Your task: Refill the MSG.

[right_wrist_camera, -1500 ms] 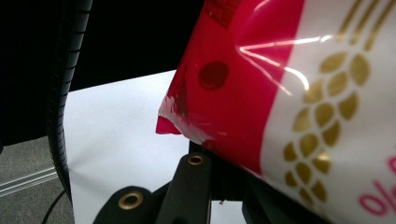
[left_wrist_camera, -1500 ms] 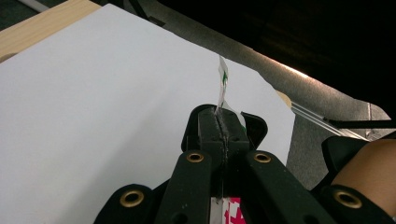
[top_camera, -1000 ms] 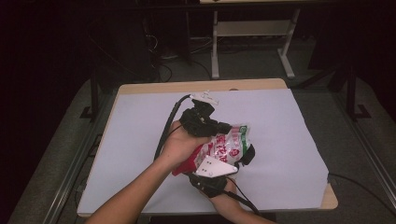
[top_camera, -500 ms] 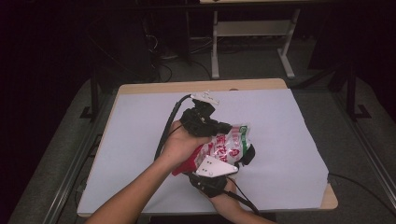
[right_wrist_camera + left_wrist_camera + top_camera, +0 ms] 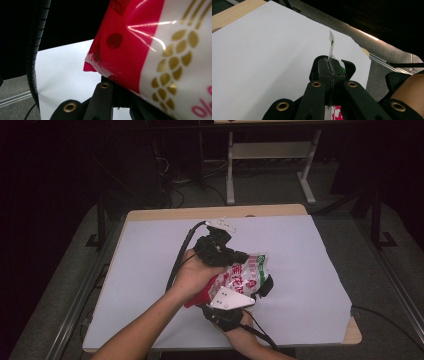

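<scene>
While both tongs clench its edges, the red-and-white food bag (image 5: 240,279) hangs over the table (image 5: 300,250), contents hidden.

A fixed high view looks forward and down over the whole white tabletop (image 5: 310,270). Two close cameras each ride a hand-held gripper, looking along its jaws. All three views share the red-and-white snack bag (image 5: 240,277) and the tabletop's white surface.

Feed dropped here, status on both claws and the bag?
Left claw shut on snack bag edge. Right claw shut on its red end. Bag held above table. Nothing in the way.
</scene>
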`<state>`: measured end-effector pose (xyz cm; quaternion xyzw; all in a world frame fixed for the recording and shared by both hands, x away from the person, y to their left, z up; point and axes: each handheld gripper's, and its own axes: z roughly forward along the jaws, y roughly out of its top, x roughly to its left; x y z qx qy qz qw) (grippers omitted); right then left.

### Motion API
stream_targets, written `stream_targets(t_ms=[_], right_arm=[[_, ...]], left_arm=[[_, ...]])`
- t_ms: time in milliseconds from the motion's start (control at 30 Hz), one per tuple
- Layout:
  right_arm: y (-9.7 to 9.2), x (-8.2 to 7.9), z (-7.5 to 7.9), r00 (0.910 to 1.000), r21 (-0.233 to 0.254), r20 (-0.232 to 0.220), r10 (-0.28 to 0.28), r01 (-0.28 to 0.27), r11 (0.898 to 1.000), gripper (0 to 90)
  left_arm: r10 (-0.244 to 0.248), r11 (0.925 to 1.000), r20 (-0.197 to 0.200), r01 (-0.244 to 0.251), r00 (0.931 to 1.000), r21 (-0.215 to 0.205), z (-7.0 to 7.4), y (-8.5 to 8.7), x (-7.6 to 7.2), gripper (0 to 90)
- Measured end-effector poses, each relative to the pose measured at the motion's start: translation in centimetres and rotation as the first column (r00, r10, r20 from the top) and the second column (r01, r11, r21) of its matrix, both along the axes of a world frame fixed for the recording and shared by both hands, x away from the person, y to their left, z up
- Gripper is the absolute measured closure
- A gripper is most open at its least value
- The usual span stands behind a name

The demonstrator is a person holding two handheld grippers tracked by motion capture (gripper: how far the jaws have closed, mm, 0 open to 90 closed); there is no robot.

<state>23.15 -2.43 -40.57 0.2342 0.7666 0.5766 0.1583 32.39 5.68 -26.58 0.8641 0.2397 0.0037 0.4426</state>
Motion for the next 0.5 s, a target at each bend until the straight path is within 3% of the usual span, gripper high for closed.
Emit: stream_targets(t_ms=[500], right_arm=[[-0.10,0.03,0.07,1.0000,0.008,0.002,0.002,-0.002,1.000,90.0]], left_arm=[[-0.008,0.9996,-0.012,0.008,0.9999,0.026,0.12,-0.41,0.26,90.0]])
